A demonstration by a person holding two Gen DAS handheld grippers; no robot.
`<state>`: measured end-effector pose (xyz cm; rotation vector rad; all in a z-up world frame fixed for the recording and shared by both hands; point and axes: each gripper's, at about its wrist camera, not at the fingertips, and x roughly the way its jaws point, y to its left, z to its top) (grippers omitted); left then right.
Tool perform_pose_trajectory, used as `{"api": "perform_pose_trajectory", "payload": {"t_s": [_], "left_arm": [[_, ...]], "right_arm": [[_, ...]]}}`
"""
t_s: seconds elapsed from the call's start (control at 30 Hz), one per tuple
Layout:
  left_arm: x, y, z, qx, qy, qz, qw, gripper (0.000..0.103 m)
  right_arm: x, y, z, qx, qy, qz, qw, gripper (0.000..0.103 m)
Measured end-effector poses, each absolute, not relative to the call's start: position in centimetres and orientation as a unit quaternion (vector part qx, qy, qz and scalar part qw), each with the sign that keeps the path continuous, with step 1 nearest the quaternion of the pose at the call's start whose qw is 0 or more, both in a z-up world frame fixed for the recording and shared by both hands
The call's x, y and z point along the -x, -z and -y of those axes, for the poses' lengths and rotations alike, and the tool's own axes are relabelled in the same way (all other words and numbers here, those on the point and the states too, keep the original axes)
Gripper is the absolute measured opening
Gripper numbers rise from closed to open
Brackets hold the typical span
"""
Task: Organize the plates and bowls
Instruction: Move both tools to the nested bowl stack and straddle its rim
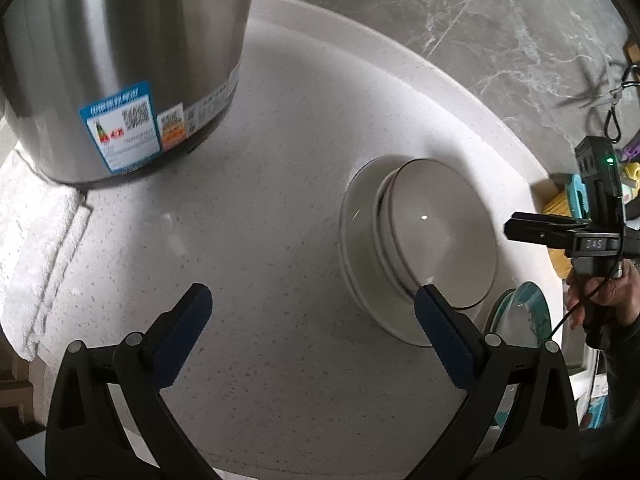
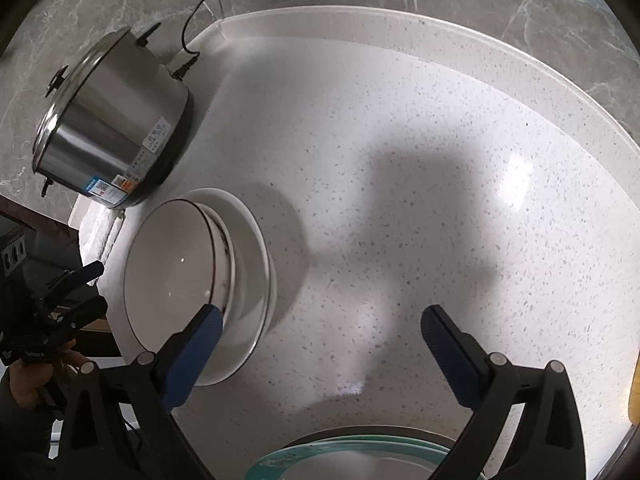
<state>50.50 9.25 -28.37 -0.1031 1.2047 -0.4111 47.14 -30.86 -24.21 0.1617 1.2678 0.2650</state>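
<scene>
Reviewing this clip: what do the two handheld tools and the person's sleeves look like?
Both tools, left tool and right tool, have black plastic scissor-like arms with silver pivot pins and dark blue ribbed finger pads. The right tool's body carries a small display, a green light and a thin black cable. Sleeves look dark.

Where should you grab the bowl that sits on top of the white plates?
Probably by the rim of the bowl, coming from above with one finger inside and one outside. Its wall is thin and it sits upright and open, nested in the plates, so its sides are partly hidden.
</scene>
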Motion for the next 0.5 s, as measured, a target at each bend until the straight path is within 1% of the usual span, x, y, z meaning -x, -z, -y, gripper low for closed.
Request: {"api": "perform_pose_trajectory", "payload": {"t_s": [0.3, 0.33, 0.43, 0.5], "left_arm": [[-52.0, 31.4, -8.6, 0.07, 0.198, -0.596, 0.775, 0.103], [-52.1, 31.8, -8.5, 0.07, 0.196, -0.601, 0.771, 0.103], [-52.7, 32.5, -8.0, 0.07, 0.191, -0.609, 0.767, 0.101], [-53.1, 32.9, -7.7, 0.066, 0.181, -0.614, 0.765, 0.101]], "right_arm": [[-47.2, 25.4, 30.5, -0.076, -0.129, -0.599, 0.787, 0.1], [-47.3, 25.5, 30.5, -0.077, -0.128, -0.6, 0.786, 0.098], [-47.4, 25.8, 30.3, -0.077, -0.129, -0.603, 0.783, 0.089], [-47.4, 26.0, 30.2, -0.075, -0.129, -0.604, 0.782, 0.085]]}}
